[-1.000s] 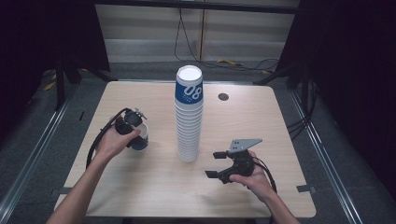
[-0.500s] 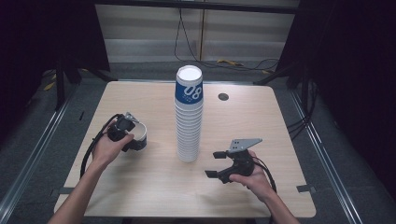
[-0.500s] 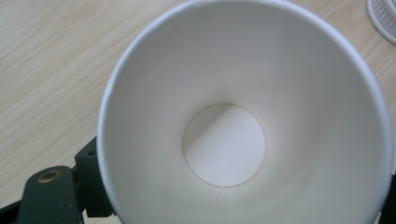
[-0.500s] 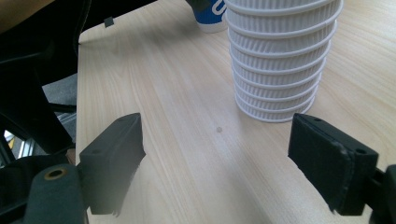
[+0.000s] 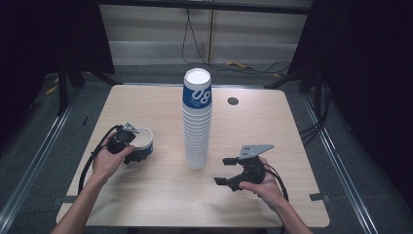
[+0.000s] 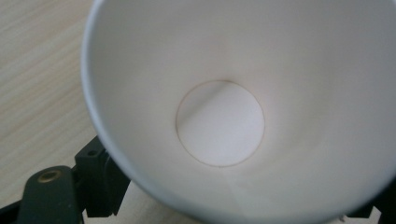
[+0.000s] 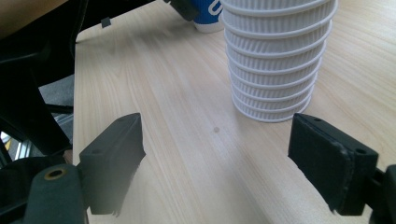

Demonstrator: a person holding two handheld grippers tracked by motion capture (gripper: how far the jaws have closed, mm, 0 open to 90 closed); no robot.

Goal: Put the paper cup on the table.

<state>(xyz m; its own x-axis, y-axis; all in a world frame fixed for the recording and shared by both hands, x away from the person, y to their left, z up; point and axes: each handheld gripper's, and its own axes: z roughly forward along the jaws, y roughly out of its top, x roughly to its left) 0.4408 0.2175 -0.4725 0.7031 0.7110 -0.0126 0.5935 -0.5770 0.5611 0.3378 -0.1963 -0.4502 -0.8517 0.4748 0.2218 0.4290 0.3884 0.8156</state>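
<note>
A tall stack of white ribbed paper cups (image 5: 197, 126), topped by a blue cup marked 08, stands mid-table. In the right gripper view the stack's base (image 7: 275, 60) is just ahead of the jaws. To its left a single blue cup (image 5: 144, 143) with a white inside sits upright, low at the tabletop, and my left gripper (image 5: 135, 147) is shut on it. The left gripper view looks straight down into this cup (image 6: 219, 121), with a black jaw at each lower corner. My right gripper (image 5: 223, 171) rests right of the stack, open, with only bare wood between its pads (image 7: 112, 158).
The wooden table (image 5: 146, 200) has a dark round grommet (image 5: 233, 101) behind the stack. Black cables trail from both grippers. Beyond the far edge are floor cables (image 5: 243, 66) and dark stands; metal rails run along both sides.
My left hand has carried the blue cup leftward and down to the tabletop. The right hand and the stack have stayed put.
</note>
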